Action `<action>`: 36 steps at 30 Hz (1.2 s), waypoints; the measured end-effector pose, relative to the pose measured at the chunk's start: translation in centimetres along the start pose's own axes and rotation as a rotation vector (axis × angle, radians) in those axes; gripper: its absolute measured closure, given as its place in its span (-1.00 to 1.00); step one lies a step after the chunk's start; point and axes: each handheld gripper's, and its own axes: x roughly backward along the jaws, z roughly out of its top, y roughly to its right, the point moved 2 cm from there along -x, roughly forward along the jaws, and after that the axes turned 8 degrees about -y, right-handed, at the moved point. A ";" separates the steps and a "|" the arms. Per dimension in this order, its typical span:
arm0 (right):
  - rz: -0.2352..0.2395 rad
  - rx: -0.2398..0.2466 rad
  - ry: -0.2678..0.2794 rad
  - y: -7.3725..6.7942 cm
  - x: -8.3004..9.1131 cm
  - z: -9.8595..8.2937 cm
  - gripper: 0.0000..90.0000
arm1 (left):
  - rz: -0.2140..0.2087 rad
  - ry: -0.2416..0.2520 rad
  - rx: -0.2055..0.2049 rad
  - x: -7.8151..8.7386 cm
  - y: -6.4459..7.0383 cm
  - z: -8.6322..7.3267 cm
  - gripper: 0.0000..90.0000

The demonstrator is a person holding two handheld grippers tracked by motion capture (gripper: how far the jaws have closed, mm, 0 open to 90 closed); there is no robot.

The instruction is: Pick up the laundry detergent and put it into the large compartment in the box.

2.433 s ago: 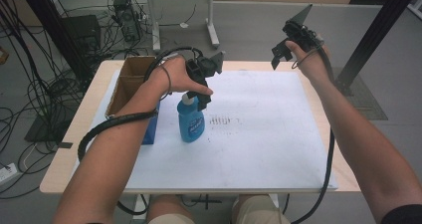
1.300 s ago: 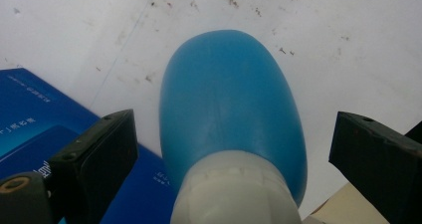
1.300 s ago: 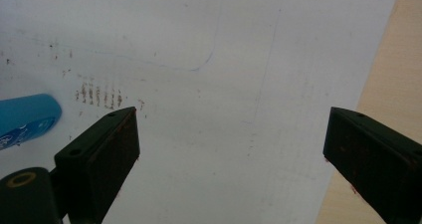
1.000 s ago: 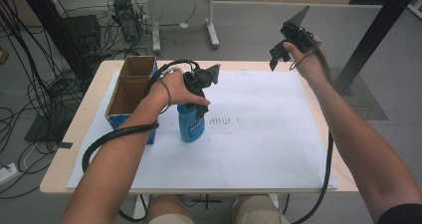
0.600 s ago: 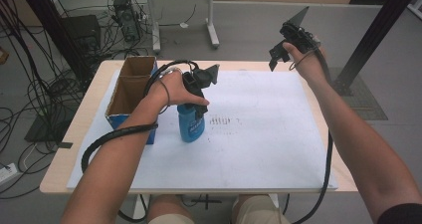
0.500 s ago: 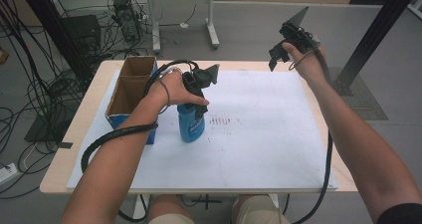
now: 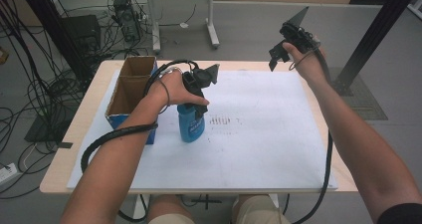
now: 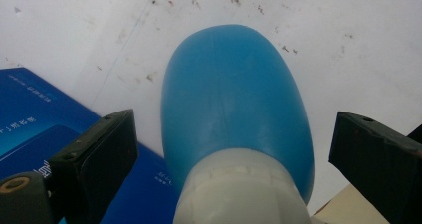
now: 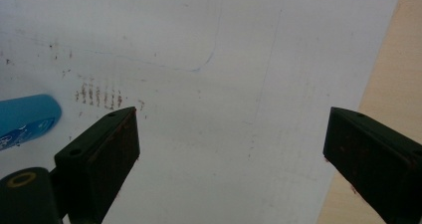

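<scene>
The blue bottle [image 8: 234,104] with its white neck is standing between the left gripper [image 8: 234,154]'s parted fingers [image 8: 99,154], untouched; the high view is adding the right gripper [image 7: 291,40], fingers spread, empty.

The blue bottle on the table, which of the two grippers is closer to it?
The left. The left gripper sits right over the top of the blue bottle, jaws open on either side of its neck. The right gripper is held up far off, above the table's far right corner.
</scene>
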 end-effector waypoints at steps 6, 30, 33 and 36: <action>-0.001 0.000 0.000 0.0 0.0 0.0 -0.83 | 0.001 -0.002 0.001 0.0 0.0 -0.1 -0.87; -0.001 0.001 0.001 0.0 0.0 0.0 -0.83 | 0.004 0.002 0.004 -0.1 0.1 -0.2 -0.87; -0.001 0.000 0.002 0.0 0.0 -0.1 -0.83 | 0.004 0.003 0.003 -0.1 0.1 -0.1 -0.87; -0.001 -0.001 0.002 0.0 0.1 -0.1 -0.83 | 0.005 -0.001 0.001 -0.1 0.1 -0.1 -0.87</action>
